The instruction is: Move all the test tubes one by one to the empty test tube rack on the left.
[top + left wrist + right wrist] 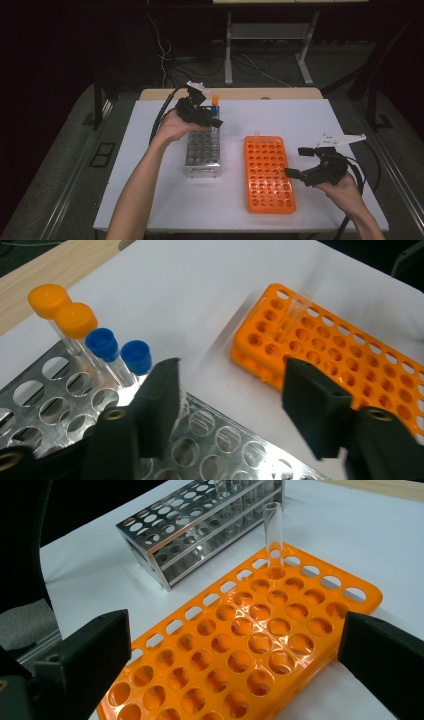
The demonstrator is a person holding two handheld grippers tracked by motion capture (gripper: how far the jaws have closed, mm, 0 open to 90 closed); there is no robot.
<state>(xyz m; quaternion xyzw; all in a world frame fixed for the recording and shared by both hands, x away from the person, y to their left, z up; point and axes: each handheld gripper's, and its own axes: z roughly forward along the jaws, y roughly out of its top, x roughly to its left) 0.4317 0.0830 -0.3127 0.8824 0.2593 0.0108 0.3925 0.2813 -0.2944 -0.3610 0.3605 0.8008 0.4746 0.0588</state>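
A steel tube rack (pixel 202 152) stands left of centre on the white table (pixel 300 120). At its far end are two orange-capped tubes (pixel 60 310) and two blue-capped tubes (pixel 120 352). My left gripper (pixel 212 120) hovers over that end, open, with nothing between its jaws (pixel 231 372). An orange plastic rack (pixel 267 172) lies to the right and holds one clear uncapped tube (pixel 274 530) in its far row. My right gripper (pixel 297 161) is open beside the orange rack's right edge, its jaws wide apart over the rack (pixel 235 630).
A wooden strip (pixel 250 93) runs along the table's far edge. Cables trail from both grippers. Beyond the table are a dark floor, a desk frame (pixel 265 45) and loose wires. Bare white table lies in front of both racks.
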